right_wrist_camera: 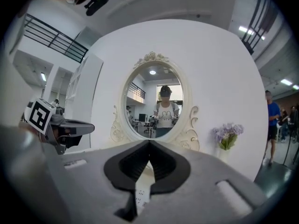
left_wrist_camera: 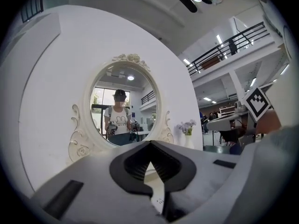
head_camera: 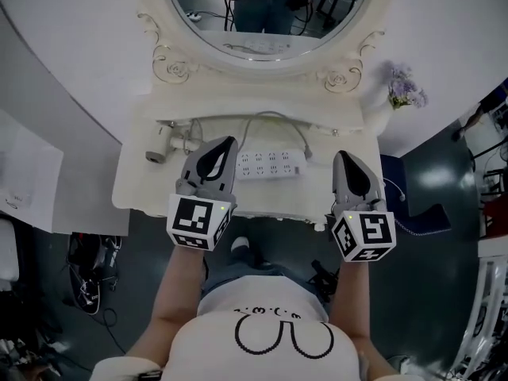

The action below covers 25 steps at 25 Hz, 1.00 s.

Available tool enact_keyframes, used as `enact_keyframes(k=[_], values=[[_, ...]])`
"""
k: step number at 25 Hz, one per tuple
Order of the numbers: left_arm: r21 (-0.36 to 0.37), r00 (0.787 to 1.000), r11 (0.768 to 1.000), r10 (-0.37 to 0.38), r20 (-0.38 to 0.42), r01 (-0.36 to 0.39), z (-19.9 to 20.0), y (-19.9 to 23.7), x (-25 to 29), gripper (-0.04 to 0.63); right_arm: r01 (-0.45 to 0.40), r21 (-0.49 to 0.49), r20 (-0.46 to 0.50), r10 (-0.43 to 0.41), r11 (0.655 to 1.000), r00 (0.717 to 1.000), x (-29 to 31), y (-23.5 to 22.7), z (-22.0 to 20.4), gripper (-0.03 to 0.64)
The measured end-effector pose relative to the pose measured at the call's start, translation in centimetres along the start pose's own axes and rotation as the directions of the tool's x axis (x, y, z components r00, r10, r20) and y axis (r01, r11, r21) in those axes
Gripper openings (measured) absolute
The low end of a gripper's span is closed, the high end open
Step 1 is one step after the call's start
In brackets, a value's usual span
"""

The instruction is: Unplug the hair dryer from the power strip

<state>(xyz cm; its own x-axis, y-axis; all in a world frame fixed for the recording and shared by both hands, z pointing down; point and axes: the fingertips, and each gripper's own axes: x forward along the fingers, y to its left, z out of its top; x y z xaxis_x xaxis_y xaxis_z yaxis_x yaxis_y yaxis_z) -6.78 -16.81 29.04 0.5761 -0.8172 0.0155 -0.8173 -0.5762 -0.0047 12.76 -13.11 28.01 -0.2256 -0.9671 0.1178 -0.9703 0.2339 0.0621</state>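
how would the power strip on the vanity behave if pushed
The power strip lies flat on the smooth vanity top, so it would likely slide, not tip. Its cord loops slackly, so it probably flexes and trails behind.

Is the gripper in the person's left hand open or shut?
Shut. The grey left gripper has its fingers meeting at the tips, with nothing between them.
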Motion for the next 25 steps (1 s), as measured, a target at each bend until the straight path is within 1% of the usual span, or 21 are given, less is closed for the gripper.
enact_keyframes(k=[2, 5, 11, 19, 25], values=[[0.004, 0.999, 1.0, 0.027, 0.022, -0.027, 1.1, -0.6, -0.9, -0.002, -0.017, 0.003, 0.018, 0.017, 1.0, 1.0, -1.1, -0.1, 0.9, 0.0], [0.018, 0.997, 0.998, 0.062, 0.053, -0.063, 2.7, -1.7, -1.9, -0.002, -0.028, -0.025, 0.035, 0.029, 0.999, 0.999, -2.8, -0.3, 1.9, 0.0], [0.06, 0.989, 0.991, 0.115, 0.088, -0.12, 4.8, -4.2, -4.2, -0.002, -0.056, -0.078, 0.068, 0.062, 0.995, 0.996, -5.8, -0.5, 3.0, 0.0], [0.102, 0.983, 0.983, 0.139, 0.12, -0.152, 6.6, -6.9, -7.1, -0.002, -0.092, -0.098, 0.09, 0.101, 0.991, 0.991, -8.9, -0.2, 3.3, 0.0], [0.119, 0.983, 0.982, 0.132, 0.128, -0.148, 7.5, -7.6, -7.9, -0.002, -0.082, -0.123, 0.108, 0.096, 0.989, 0.99, -9.9, 0.1, 4.1, 0.0]])
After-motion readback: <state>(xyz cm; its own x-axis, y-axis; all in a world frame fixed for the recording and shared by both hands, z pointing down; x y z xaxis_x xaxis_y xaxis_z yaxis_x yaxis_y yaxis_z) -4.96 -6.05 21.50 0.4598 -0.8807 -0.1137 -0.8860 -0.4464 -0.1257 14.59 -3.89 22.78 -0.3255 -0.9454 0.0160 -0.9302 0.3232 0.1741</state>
